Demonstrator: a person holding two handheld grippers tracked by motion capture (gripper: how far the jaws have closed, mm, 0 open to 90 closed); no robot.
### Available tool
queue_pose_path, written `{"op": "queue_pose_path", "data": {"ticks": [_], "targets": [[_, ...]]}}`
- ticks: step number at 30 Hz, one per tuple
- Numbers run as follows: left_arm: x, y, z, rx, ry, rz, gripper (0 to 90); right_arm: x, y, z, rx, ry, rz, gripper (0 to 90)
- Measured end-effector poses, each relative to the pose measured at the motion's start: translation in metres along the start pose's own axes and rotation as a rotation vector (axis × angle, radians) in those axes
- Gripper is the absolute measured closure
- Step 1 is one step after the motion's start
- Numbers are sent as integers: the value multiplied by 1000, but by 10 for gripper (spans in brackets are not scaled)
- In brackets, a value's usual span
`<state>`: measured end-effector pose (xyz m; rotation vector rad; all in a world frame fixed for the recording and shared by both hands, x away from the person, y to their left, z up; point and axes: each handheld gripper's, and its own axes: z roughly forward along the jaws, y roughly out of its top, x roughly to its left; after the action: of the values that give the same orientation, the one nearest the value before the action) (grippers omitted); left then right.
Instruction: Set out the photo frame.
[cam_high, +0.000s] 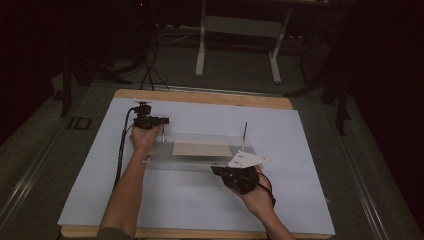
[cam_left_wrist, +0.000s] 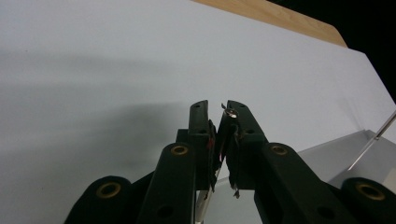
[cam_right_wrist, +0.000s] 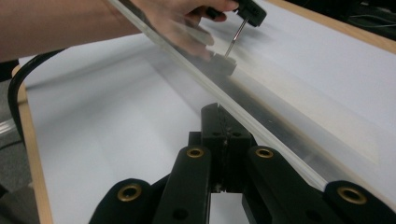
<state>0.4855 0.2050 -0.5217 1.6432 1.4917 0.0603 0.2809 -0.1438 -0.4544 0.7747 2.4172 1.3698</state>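
— Pinching something, is it, that left gripper (cam_left_wrist: 217, 110)? The jaws look almost together.

— Almost. They stand at a narrow gap, clamped on a thin metal rod (cam_right_wrist: 235, 38). Its tip pokes out just past the pads, and the rest runs down between them.

— Why hold it that high up?

— My guess is to keep it upright. The rod's foot goes into a small block (cam_right_wrist: 223, 64) at the far left corner of the clear plate (cam_high: 200, 162), and gripping near the top steadies it there.

— And the right gripper (cam_right_wrist: 223, 116)?

— Its jaws are closed flat on each other, with nothing visible between them. The tips sit right at the plate's near edge. I cannot tell whether they touch it.

— Closed jaws at an edge. For bracing?

— Likely. A closed tip makes a firm stop, so the plate would not slide while the other hand works on the rod.

— Where does the plate lie?

— It lies mid-table between the two hands. A tan sheet (cam_high: 202, 148) shows through its middle, and a second rod (cam_high: 245, 134) stands upright at its right end. White paper (cam_high: 200, 205) covers the table (cam_high: 200, 96) underneath, probably so the transparent edges show up better.
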Motion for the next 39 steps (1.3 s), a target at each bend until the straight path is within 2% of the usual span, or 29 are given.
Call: {"op": "queue_pose_path", "data": {"ticks": [6,8,11,17,19,23,27,33,37,39], "targets": [[-3,1,-2,-7,19,41,805,-2,2,0,-13,-8,11,900],[-3,0,-5,-32,5,39,773,-3,3,0,-19,-8,10,900],[-4,-1,-10,-63,-4,60,738,-4,5,0,-24,-11,13,900],[-3,-10,-32,-146,-21,83,699,-7,11,-1,-35,-21,13,900],[-2,-14,-40,-160,-32,103,699,-8,13,-1,-36,-26,9,900],[-4,-22,-55,-168,-39,160,685,-10,17,-2,-40,-26,11,900],[-3,-28,-70,-169,-81,199,669,-12,20,-2,-42,-28,10,900],[-4,-37,-90,-167,-81,266,643,-14,23,-2,-50,-28,16,900],[-5,-46,-95,-156,-61,308,638,-15,25,-1,-54,-31,23,900],[-6,-50,-97,-166,-62,316,637,-16,26,-1,-57,-34,28,900]]}}
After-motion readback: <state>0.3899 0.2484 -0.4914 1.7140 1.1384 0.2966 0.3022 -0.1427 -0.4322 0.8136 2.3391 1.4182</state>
